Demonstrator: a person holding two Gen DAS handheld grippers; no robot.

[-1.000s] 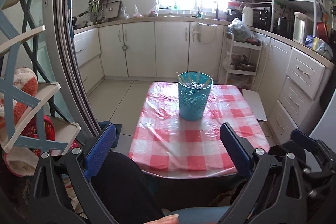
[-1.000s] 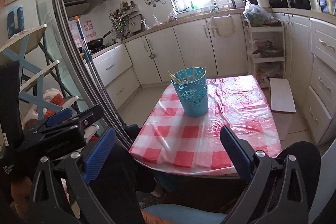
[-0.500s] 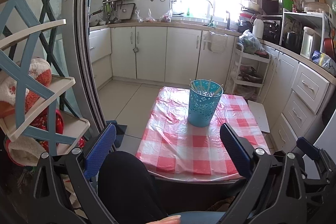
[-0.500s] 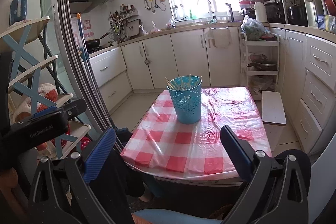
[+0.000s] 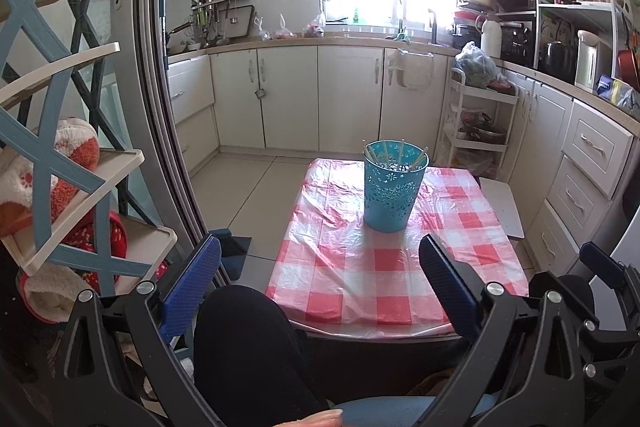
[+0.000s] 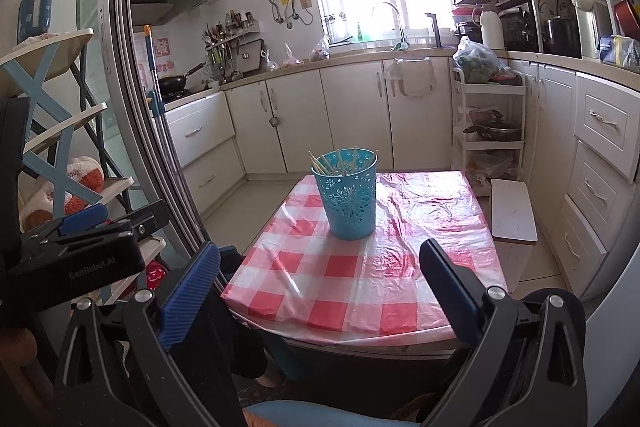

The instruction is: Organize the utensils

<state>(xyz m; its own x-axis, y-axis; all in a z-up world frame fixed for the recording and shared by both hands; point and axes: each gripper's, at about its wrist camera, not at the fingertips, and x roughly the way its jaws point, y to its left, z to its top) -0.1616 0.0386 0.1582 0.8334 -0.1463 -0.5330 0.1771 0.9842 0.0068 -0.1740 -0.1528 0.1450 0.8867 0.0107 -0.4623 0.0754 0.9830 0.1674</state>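
Note:
A teal perforated holder [image 5: 393, 187] [image 6: 347, 194] stands upright on the red-and-white checked table [image 5: 344, 267] [image 6: 404, 267], with several pale chopsticks [image 5: 384, 151] [image 6: 338, 161] leaning inside it. Both grippers are held back from the table's near edge, well short of the holder. My left gripper [image 5: 320, 287] is open with nothing between its blue pads. My right gripper [image 6: 320, 291] is open and empty too. In the right wrist view the left gripper's black body [image 6: 80, 251] shows at the left.
A person's dark-clothed knee [image 5: 244, 343] sits below the table's near edge. A blue-and-cream shelf rack [image 5: 60, 155] with soft toys stands left, beside a door frame [image 5: 160, 131]. White cabinets [image 5: 320, 99] line the back and right; a white stool [image 6: 514, 209] stands right of the table.
Both grippers have tilted upward and drawn back a little, so the table and holder sit lower and farther in view. Both stay open and empty.

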